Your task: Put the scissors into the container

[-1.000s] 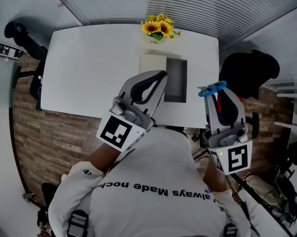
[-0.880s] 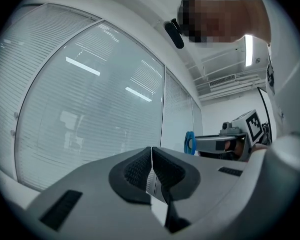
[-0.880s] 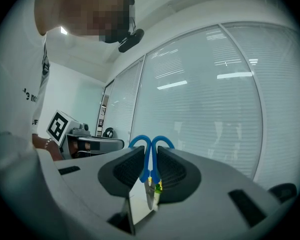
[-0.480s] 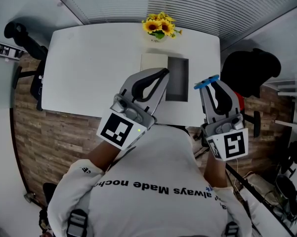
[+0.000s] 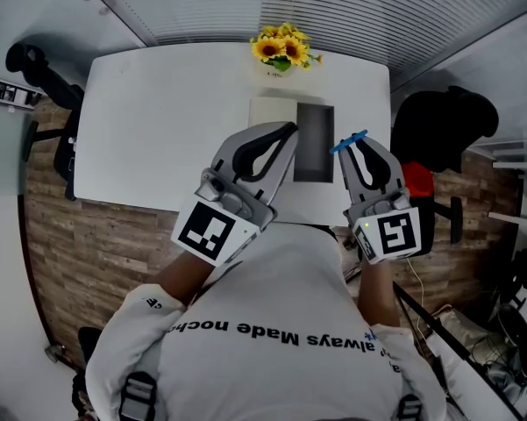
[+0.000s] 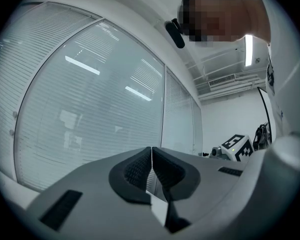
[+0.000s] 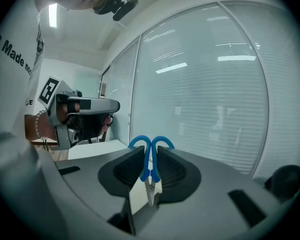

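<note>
Over the bench's near edge, toward its right end, right hand-held gripper (image 5: 350, 144) is clamped on the scissors (image 5: 346, 140). Right gripper view confirms it. Both pads (image 7: 132, 170) press on the blue handles. The two blue loops stick out past the jaw tips, and the metal blades point back toward the gripper body.

Other side: left hand-held gripper (image 5: 287, 132) has its jaws pressed together with nothing between them, per the left gripper view. It sits over the near edge too, left of the right one. In the head view its tips overlap the container's near left corner. Both gripper views look up at window blinds (image 6: 90, 109) and ceiling lights.

Container (image 5: 314, 121) is dark, rectangular and open-topped. It stands on the bench (image 5: 158, 121) right of centre, nearer the far edge. Scissors are not in it. In the head view they sit just right of its near right corner; height above the bench can't be judged.

A pale flat panel (image 5: 273, 112) lies just beside the container's left side. Yellow flowers (image 5: 284, 47) stand at the far edge, behind that panel. A black chair (image 5: 443, 125) is off the bench's right edge. A red item (image 5: 416, 181) is next to the right gripper; can't tell what it is. Wood floor (image 5: 96, 244) shows off the left and near edges.
</note>
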The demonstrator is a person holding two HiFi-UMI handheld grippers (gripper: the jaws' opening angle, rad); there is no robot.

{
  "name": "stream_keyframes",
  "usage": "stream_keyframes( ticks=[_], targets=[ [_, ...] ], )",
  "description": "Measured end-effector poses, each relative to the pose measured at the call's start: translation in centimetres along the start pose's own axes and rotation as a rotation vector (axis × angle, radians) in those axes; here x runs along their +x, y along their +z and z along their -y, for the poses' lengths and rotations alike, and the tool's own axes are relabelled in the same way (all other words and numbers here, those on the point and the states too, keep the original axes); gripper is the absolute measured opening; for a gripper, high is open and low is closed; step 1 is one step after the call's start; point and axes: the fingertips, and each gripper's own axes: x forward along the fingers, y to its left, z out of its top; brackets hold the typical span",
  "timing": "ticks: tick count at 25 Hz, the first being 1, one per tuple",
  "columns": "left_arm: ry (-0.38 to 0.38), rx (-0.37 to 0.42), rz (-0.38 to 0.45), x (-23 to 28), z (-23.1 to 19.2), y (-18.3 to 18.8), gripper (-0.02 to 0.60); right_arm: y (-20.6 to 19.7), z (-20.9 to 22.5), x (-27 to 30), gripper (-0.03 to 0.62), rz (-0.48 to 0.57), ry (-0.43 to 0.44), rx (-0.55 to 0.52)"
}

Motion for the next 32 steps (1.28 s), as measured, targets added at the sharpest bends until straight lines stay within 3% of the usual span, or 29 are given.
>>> stream_keyframes(
  ticks=[15, 32],
  targets=[
    [-0.006, -0.009, 0.0, 0.8, -0.3, -0.2, 0.021, -7.0, 0.3, 2.8, 0.09, -0.128, 0.008, 0.013],
    [-0.007, -0.019, -0.001, 0.9, -0.7, -0.5, 0.021, -11.2, -0.3, 4.7, 0.089, -0.245, 0.035, 0.047]
  ],
)
